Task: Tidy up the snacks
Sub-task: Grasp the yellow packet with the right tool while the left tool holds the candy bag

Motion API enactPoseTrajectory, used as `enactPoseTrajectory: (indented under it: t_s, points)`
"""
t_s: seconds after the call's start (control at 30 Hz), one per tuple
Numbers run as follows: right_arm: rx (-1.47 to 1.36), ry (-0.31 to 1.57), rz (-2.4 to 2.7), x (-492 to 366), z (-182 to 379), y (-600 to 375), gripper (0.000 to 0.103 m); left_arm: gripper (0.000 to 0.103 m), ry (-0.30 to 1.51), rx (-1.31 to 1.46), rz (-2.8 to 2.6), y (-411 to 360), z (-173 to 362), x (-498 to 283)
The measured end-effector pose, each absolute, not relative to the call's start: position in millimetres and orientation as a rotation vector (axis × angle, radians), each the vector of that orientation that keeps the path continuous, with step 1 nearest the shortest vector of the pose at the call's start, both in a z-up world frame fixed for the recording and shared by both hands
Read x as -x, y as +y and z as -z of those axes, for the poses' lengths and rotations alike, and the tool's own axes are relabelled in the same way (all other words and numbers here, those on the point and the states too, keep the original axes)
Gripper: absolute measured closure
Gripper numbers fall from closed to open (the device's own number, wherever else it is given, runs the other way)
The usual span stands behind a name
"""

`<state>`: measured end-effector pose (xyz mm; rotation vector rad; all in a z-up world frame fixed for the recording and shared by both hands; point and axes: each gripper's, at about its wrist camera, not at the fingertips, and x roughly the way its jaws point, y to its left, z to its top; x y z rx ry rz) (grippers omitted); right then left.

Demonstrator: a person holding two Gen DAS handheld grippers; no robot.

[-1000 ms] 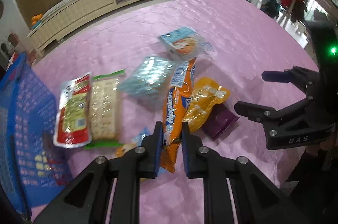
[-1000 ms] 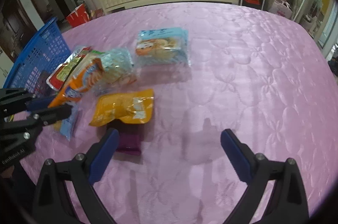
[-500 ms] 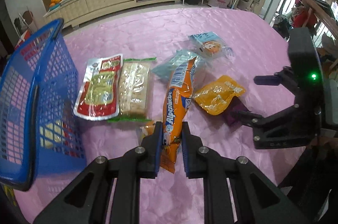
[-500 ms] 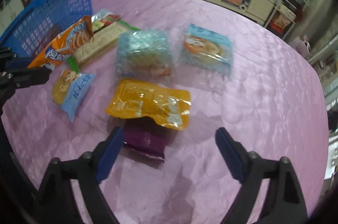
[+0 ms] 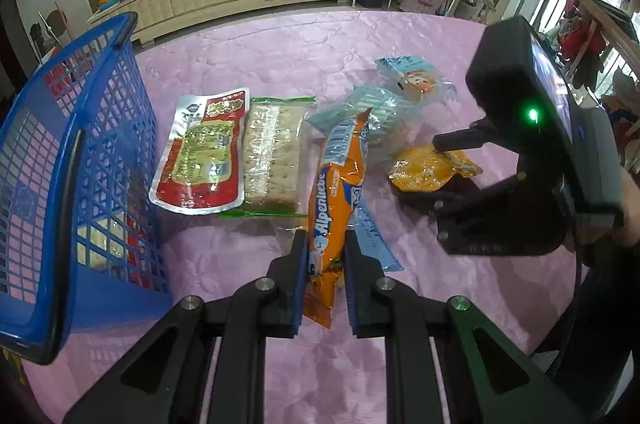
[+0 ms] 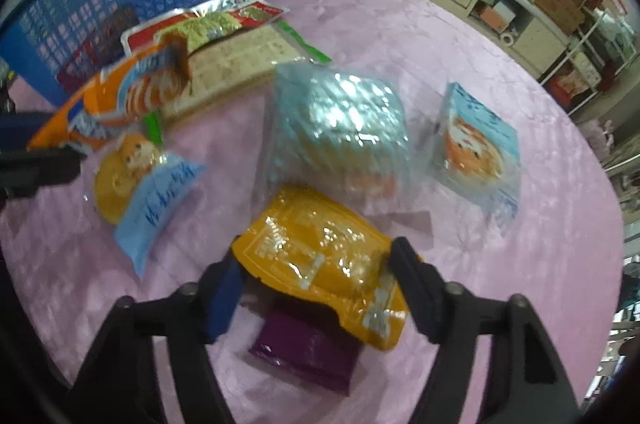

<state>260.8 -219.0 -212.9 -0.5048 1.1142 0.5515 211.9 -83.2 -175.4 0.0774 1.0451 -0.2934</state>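
The blue basket [image 5: 76,160] stands on the pink tablecloth [image 5: 320,64], and all the snacks lie on the cloth beside it. Right next to the basket is a red and white packet [image 5: 200,156], and touching that one on its far side from the basket is a clear pack of crackers with green ends [image 5: 272,152]. The left gripper [image 5: 326,264] is pressed tight on the long orange Alpenliebe bag [image 5: 340,192], pinching it near its lower end, so the bag sticks up over the cloth a little way from the basket. Under that bag lies a small blue and yellow packet [image 6: 148,184]. Farther from the basket is a shiny see-through bag [image 6: 340,128], and past it a light blue packet with an orange picture [image 6: 476,148], the one farthest from the basket. The yellow pouch [image 6: 320,256] lies well away from the basket, partly on top of a purple packet [image 6: 308,348]. The right gripper [image 6: 316,280] is over the yellow pouch with one finger on each side of it. Its jaws are closing, and the pouch is between them. I cannot tell if the pads touch it.
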Motion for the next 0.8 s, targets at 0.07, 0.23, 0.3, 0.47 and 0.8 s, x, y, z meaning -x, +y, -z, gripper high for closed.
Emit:
enactPoseTrajectory:
  t_s: [0.07, 0.23, 0.3, 0.47, 0.8]
  points:
    - [0.501, 1.113, -0.568, -263, 211, -217, 0.057, 0.088, 1.045, -0.067, 0.291, -80, 176, -213]
    - [0.471, 1.147, -0.610, -263, 207, -207, 0.093, 0.088, 1.051, -0.034, 0.295, -76, 178, -215]
    - [0.459, 1.137, -0.614, -259, 204, -206, 0.095, 0.088, 1.051, -0.031, 0.299, -76, 178, -214]
    - [0.417, 1.096, -0.610, -238, 189, -209, 0.098, 0.088, 1.036, -0.006, 0.301, -74, 171, -207]
    - [0.360, 1.019, -0.599, -221, 142, -210, 0.099, 0.088, 0.957, -0.032, 0.307, -77, 128, -176]
